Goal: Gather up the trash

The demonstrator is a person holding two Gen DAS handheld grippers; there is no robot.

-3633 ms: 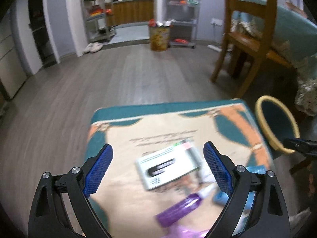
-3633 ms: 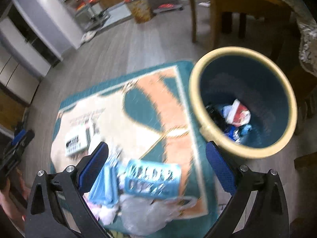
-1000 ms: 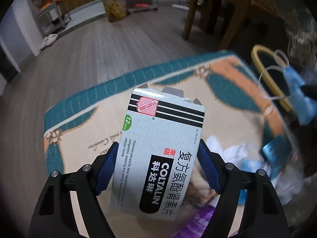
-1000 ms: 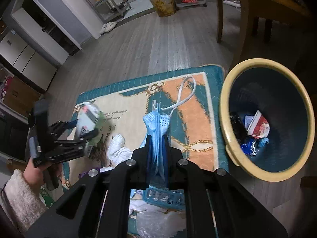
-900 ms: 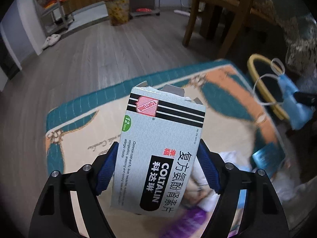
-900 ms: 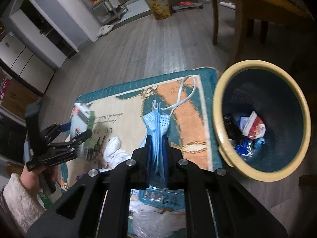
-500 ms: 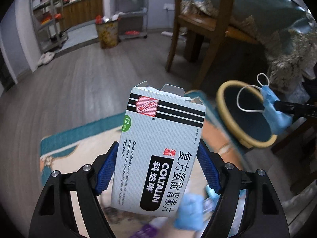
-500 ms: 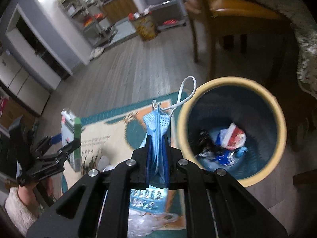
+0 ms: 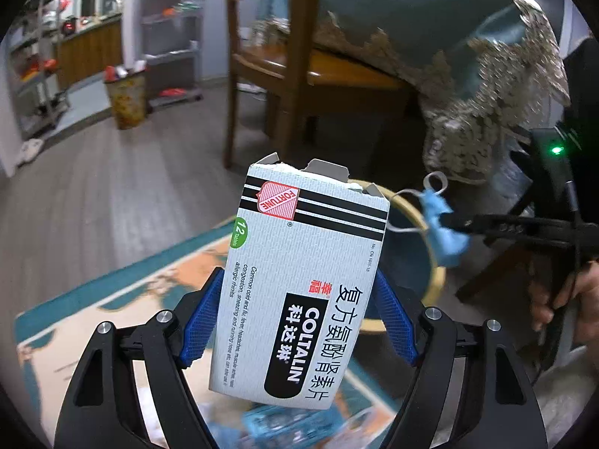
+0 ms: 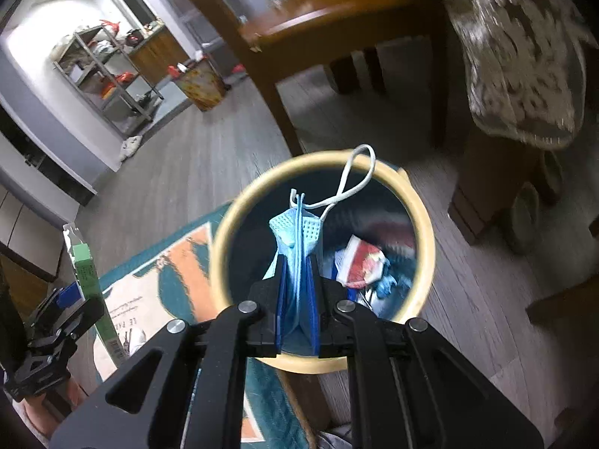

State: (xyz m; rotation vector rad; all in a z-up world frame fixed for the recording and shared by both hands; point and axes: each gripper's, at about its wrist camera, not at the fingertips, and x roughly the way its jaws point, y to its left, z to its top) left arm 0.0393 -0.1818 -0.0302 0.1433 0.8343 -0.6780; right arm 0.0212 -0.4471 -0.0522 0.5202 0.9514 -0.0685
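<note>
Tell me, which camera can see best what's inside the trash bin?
The right wrist view: it looks down into the trash bin, showing the wrappers at its bottom. In the left wrist view, the medicine box hides most of the bin, leaving only its rim visible.

Torn-open medicine box upright; blue mask above yellow-rimmed bin.

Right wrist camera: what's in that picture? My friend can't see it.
The right gripper pinches a blue face mask right above a yellow-rimmed trash bin with wrappers inside. A wooden chair stands behind it.
</note>
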